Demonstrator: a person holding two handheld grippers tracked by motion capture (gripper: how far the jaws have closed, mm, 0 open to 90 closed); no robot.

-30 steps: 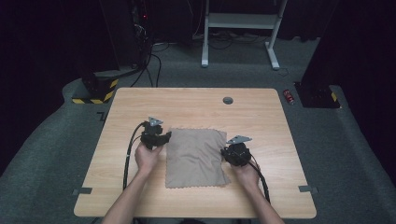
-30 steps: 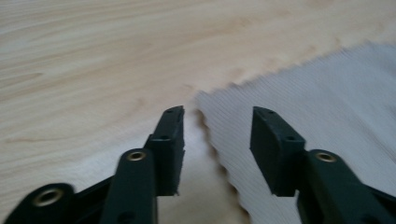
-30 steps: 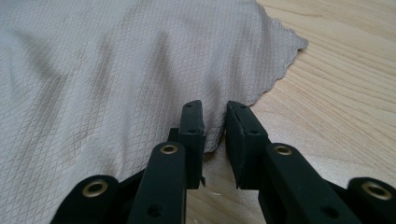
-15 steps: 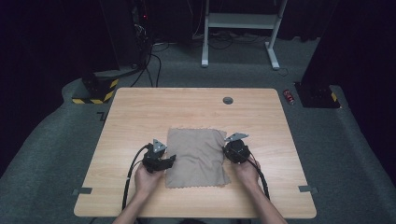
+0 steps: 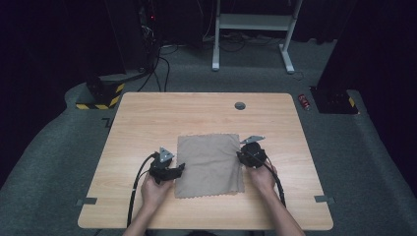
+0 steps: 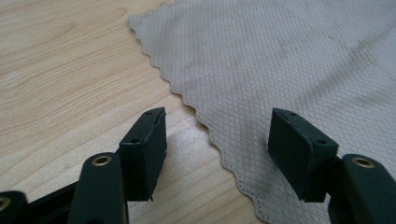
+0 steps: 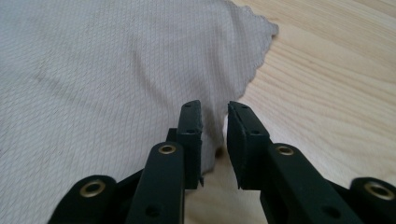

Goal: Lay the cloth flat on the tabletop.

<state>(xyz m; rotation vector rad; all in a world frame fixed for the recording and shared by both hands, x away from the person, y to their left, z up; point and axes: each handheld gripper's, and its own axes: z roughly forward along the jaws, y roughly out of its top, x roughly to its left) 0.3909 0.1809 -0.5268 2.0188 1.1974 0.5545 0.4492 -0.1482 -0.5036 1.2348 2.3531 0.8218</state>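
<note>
A grey-beige cloth (image 5: 209, 164) with scalloped edges lies flat on the wooden table (image 5: 147, 123). My left gripper (image 5: 178, 170) is at its left edge, low over the table. In the left gripper view (image 6: 218, 122) the jaws have just been opening and stand wide, one over bare wood, the other over the cloth (image 6: 289, 60), whose edge runs between them untouched. My right gripper (image 5: 243, 156) sits at the cloth's right edge. In the right gripper view (image 7: 215, 112) its jaws have just been opening to a narrow gap, with the edge of the cloth (image 7: 93, 79) in that gap, not pinched.
A round cable hole (image 5: 240, 105) sits near the table's far edge. On the carpet lie a red can (image 5: 305, 101) at the right, a yellow-and-black block (image 5: 98, 98) at the left, and cables by a white frame (image 5: 251, 22) at the back.
My left hand slid along the cloth's left edge toward the table's near side and sank lower. The right hand stayed where it was. The cloth has not shifted.
</note>
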